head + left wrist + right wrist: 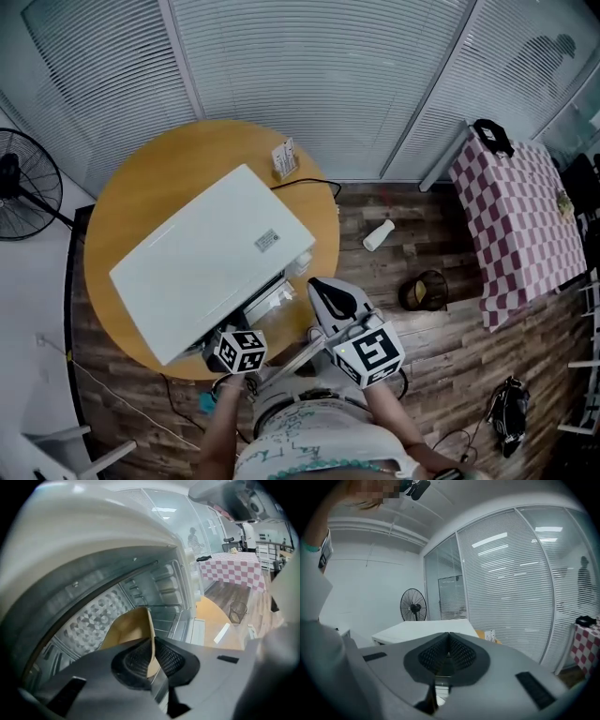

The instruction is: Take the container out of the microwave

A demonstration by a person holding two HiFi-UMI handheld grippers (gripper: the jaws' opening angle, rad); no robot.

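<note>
One brown paper container (126, 630), inside the cavity of the one white microwave (211, 258), close to its open front and ahead of the patterned back wall. Pinched at the thin rim by the left gripper (153, 652): two mesh pads almost together, only the paper wall between them, pressing on it from both sides. In the head view, reaching into the oven's mouth from six o'clock of the microwave, with the marker cube outside and the jaws and container out of sight there.

Right gripper (321, 289) at four o'clock of the microwave, just beside its front corner but apart from it. Jaws pressed fully together, gripping nothing, pointed across the white top towards the fan.

One round wooden table (141, 178) under the microwave. One small card stand (285, 157) on it, at one o'clock of the oven and near the table's rim.

One standing fan (21, 183) on the floor at nine o'clock, off the table.

On the plank floor at three o'clock, one white cylinder (379, 234) lying on its side, and one wire basket (427, 291) a little nearer.

Further out at two o'clock, one second table under a pink-and-white checked cloth (520, 216), with one black object (492, 136) on its far corner.

Slatted blinds (328, 66) behind glass along twelve o'clock.
</note>
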